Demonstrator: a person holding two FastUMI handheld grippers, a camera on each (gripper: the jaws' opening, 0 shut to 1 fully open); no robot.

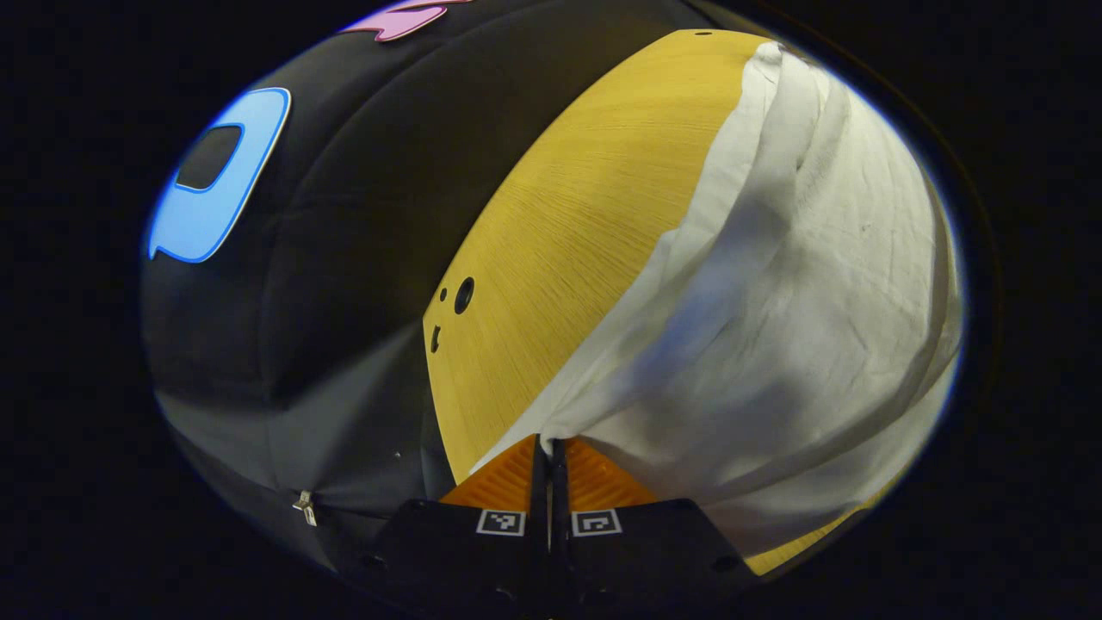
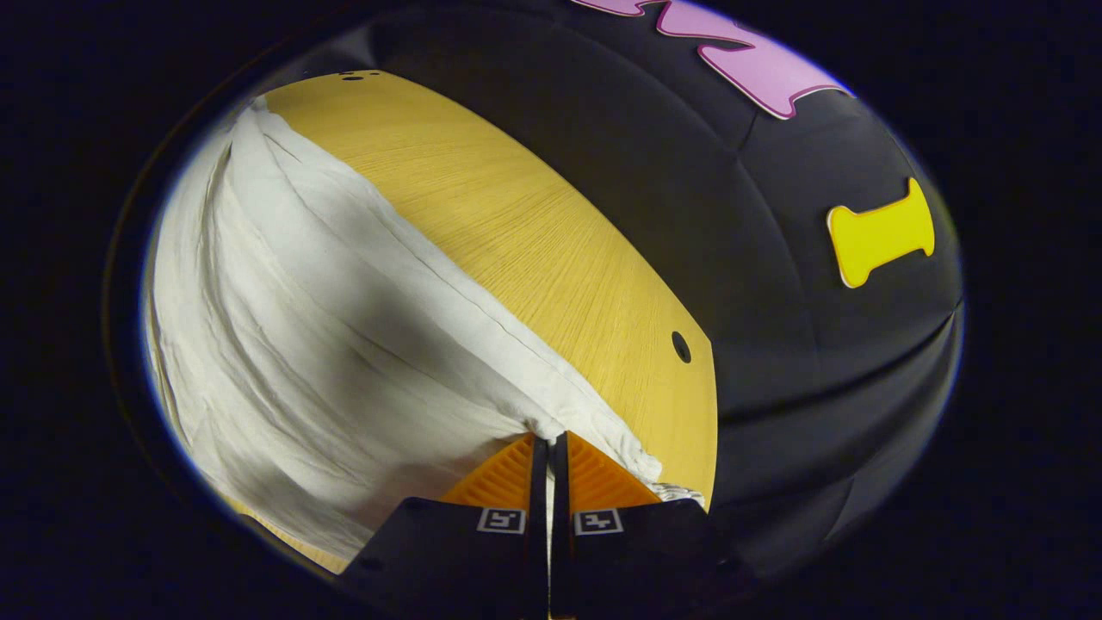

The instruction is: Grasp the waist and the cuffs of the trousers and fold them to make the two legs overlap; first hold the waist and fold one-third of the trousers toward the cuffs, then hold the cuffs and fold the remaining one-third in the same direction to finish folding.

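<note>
- Over the wooden worktop (image 1: pixel 568 224), the left gripper (image 1: pixel 548 443) angles low, jaws pinched on the white trousers (image 1: pixel 801 284) edge.
- Right gripper (image 2: pixel 548 439) likewise, jaws clamping the trousers' opposite edge; cloth spreads across the worktop.

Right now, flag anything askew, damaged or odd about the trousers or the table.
Nothing stands out. The white trousers are wrinkled and partly lifted off the wooden table, as expected mid-fold. Each claw, left and right, pinches a fabric edge. No tears or stains visible.

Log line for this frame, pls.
left gripper: shut on trousers edge | right gripper: shut on trousers edge | cloth: lifted, draped over table | fold: in progress
</note>
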